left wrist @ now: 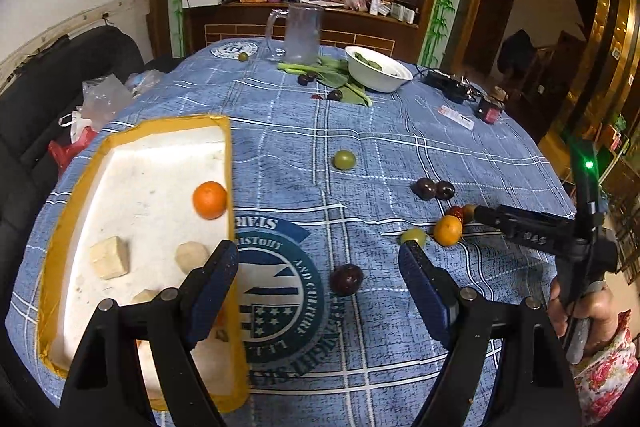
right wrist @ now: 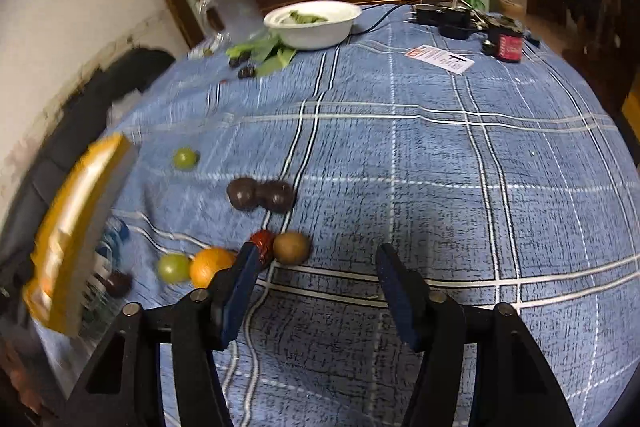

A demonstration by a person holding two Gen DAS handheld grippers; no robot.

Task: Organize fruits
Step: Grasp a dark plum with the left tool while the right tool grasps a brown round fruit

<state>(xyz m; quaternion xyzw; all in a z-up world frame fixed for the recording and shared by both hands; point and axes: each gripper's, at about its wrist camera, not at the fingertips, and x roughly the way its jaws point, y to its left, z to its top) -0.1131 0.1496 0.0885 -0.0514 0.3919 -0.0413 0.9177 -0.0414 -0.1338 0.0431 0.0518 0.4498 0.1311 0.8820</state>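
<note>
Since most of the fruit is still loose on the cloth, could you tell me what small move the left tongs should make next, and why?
Probably ease the left tongs forward and down over the dark plum. They stand open and empty, the plum lies on the tablecloth right between the fingertips, and the foam tray holding an orange sits just to the left.
</note>
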